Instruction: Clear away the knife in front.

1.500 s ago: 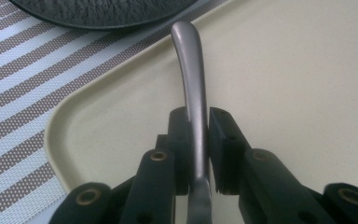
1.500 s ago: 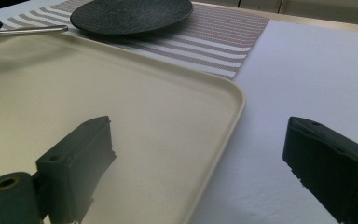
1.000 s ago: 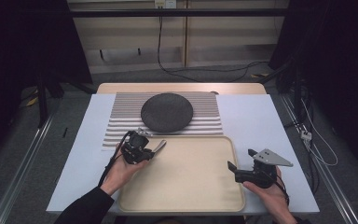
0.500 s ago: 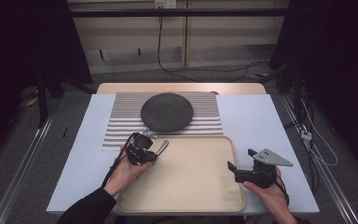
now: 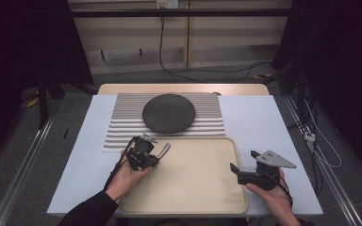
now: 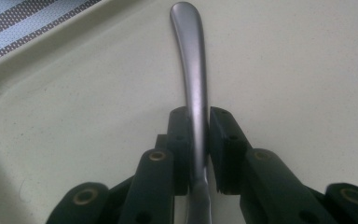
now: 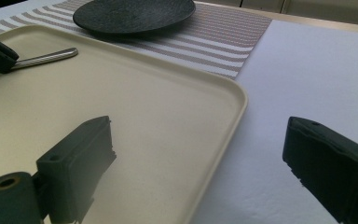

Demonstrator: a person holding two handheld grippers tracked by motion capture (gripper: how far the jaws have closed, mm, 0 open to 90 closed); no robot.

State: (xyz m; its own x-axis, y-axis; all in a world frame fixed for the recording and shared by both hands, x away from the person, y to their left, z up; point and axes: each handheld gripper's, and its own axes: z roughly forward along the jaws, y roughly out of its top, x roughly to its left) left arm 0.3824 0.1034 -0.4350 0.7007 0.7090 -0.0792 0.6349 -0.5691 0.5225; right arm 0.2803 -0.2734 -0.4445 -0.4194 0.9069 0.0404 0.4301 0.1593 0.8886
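White table (image 5: 273,122) carries everything; on its far half lies a striped placemat (image 5: 207,106) with a dark round plate (image 5: 168,112) sitting on it. Nearer the person, a beige tray (image 5: 193,188) takes up the middle of the table, its far edge just beside the placemat's near edge. Left gripper (image 5: 153,155) is over the tray's far-left corner, held in the left hand (image 5: 127,176), jaws narrow and clamped on a metal utensil handle (image 6: 193,70). In the left gripper view the pads press both sides of the handle, which runs straight out from between them over the tray floor, rounded end free and pointing away from the gripper. Which kind of utensil it is can't be told, the working end is hidden behind the jaws. In the right gripper view the same handle shows as a thin steel bar low over the tray's far side, short of the plate. Right gripper (image 5: 235,172) is at the tray's right edge, in the right hand (image 5: 271,195), jaws wide apart with nothing between them; one jaw sits over the tray, the other over bare table, so the tray rim passes under the gap. The two grippers are well apart, with open tray floor between them.
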